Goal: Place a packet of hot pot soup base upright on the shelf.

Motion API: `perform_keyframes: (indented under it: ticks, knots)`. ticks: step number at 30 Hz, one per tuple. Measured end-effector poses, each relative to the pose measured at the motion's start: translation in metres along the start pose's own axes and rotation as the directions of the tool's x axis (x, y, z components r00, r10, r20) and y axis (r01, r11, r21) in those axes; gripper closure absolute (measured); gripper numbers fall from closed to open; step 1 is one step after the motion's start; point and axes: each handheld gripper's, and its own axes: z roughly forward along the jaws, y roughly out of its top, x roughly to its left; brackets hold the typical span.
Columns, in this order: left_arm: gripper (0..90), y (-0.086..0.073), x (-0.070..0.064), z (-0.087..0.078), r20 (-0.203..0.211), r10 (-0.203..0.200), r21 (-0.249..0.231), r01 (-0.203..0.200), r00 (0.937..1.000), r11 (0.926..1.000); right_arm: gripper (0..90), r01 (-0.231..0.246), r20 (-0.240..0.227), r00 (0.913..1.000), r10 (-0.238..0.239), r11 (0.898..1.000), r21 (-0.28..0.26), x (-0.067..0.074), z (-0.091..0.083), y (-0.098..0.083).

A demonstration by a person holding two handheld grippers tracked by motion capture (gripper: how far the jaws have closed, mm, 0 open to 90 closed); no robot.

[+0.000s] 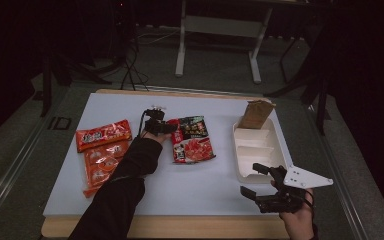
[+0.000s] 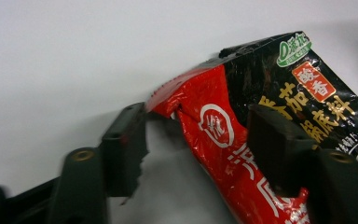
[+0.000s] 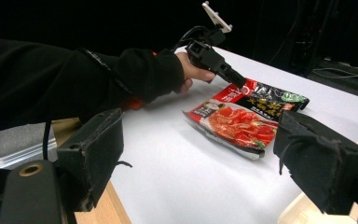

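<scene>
A red and black sauce packet [image 1: 192, 140] lies flat near the middle of the white table. My left gripper [image 1: 171, 126] reaches in from the left at the packet's top left corner. In the left gripper view the puckered red corner of the packet [image 2: 200, 107] lies between the jaws of the left gripper [image 2: 196, 116]. One pad [image 2: 126, 140] sits at the packet's edge, the other pad [image 2: 275, 144] over its printed face, with a gap still showing. My right gripper [image 1: 254, 180] hovers open at the front right with nothing between its jaws. It looks toward the packet [image 3: 242, 119] and the left gripper [image 3: 235, 79].
Two orange snack packets [image 1: 103, 135] [image 1: 100, 162] lie at the table's left. A white compartment tray [image 1: 241, 155] stands at the right, with a brown paper bag [image 1: 256, 114] behind it. The table's wooden front edge [image 1: 180, 227] runs below.
</scene>
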Motion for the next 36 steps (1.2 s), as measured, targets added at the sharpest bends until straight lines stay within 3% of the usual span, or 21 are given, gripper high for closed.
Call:
perform_keyframes:
  ticks: [7,8,10,11,14,17,19,21,25,28,31,36]
  knots:
    - [44.0,-0.002,0.000,0.011,-0.018,-0.011,0.024,0.011,0.9998,0.9996,15.8,0.001,-0.005,1.0000,-0.001,1.000,0.008,0.000,0.001,-0.001]
    - [49.6,-0.002,-0.001,0.011,-0.022,0.010,0.032,-0.009,0.9997,0.9995,15.8,0.002,-0.005,1.0000,-0.002,1.000,0.011,0.000,0.002,-0.001]
    - [51.9,0.000,-0.004,0.012,-0.022,0.011,0.051,-0.009,0.9997,0.9986,15.8,0.003,-0.007,1.0000,-0.003,1.000,0.013,0.000,0.002,-0.001]
    - [62.6,0.000,-0.005,0.012,-0.010,0.013,0.062,-0.013,0.9999,0.9980,15.8,0.004,-0.008,1.0000,-0.004,1.000,0.016,0.000,0.003,-0.001]
    - [65.9,0.002,-0.013,0.014,-0.030,0.047,0.087,-0.044,0.9985,0.9953,15.8,0.006,-0.010,0.9999,-0.006,1.000,0.018,0.001,0.004,-0.001]
    - [77.7,0.003,-0.014,0.015,-0.043,0.037,0.098,-0.032,0.9984,0.9947,15.8,0.002,-0.017,0.9999,-0.002,1.000,0.019,0.000,0.004,0.000]
    - [79.8,0.004,-0.015,0.015,-0.043,0.040,0.102,-0.036,0.9983,0.9941,15.8,0.003,-0.018,0.9998,-0.002,1.000,0.020,0.000,0.004,0.000]
    - [86.1,0.005,-0.020,0.017,-0.031,0.077,0.100,-0.073,0.9965,0.9923,15.8,0.002,-0.021,0.9998,-0.002,1.000,0.018,0.001,0.005,0.000]
    - [87.6,0.006,-0.025,0.017,-0.036,0.106,0.098,-0.103,0.9937,0.9898,15.8,0.006,-0.024,0.9997,-0.006,1.000,0.023,0.001,0.006,-0.001]
    - [88.1,0.008,-0.026,0.014,-0.029,0.095,0.087,-0.092,0.9951,0.9919,15.8,0.002,-0.022,0.9998,-0.002,1.000,0.021,0.000,0.006,-0.001]
    - [88.5,0.010,-0.024,0.008,0.007,0.076,0.061,-0.076,0.9971,0.9952,15.8,0.000,-0.019,0.9998,0.001,1.000,0.012,-0.001,0.005,0.000]
    - [88.8,0.013,-0.028,-0.004,0.033,0.088,0.001,-0.088,0.9956,0.9961,15.8,-0.001,-0.009,1.0000,0.001,1.000,0.006,-0.001,0.004,0.001]
